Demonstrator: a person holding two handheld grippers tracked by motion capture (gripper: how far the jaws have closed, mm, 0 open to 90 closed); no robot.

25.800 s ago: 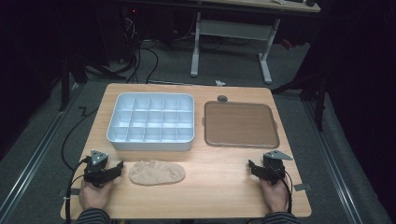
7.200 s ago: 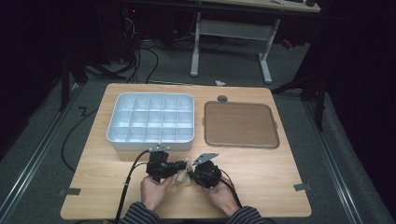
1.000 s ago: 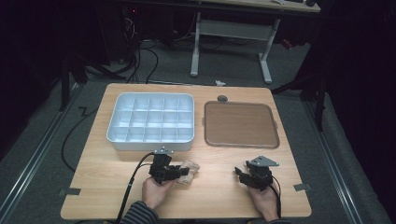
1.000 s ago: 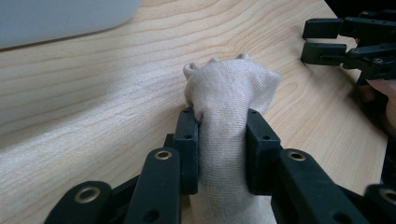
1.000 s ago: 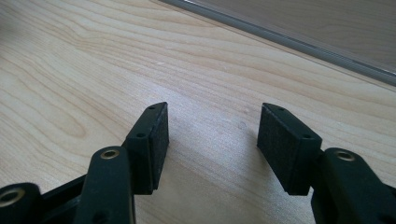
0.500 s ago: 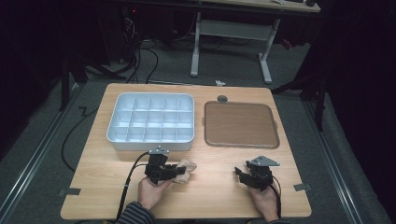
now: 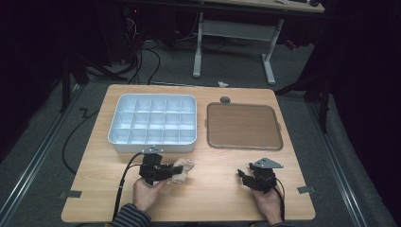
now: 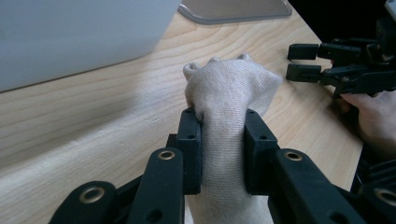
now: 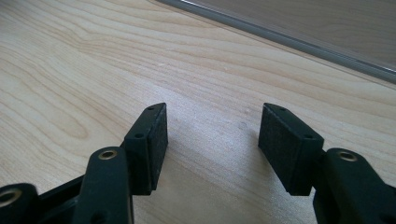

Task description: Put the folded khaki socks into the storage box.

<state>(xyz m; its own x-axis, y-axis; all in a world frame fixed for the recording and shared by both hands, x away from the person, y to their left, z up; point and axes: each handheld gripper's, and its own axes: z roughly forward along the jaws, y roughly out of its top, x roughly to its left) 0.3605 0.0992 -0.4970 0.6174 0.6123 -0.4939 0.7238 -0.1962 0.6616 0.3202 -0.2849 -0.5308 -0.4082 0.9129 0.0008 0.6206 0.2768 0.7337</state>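
Note:
A beige sock, bunched into a roll, is clamped in my left gripper at the front of the wooden table, just ahead of the white compartment box. In the left gripper view the black pads squeeze the sock on both sides, and its bunched end sticks out past the jaws. My right gripper rests at the front right, open, with bare wood between its jaws. It also shows in the left gripper view, as the right gripper off to the right.
A white compartment box with several empty cells stands at the back left. A shallow brown tray lies beside it at the back right, and its rim runs just ahead of the right gripper. A small grey disc sits behind the tray.
The sock lay flat earlier and is now a roll. Over the last second my left gripper has lifted it slightly and drawn it a little to the left. The right gripper has stayed put.

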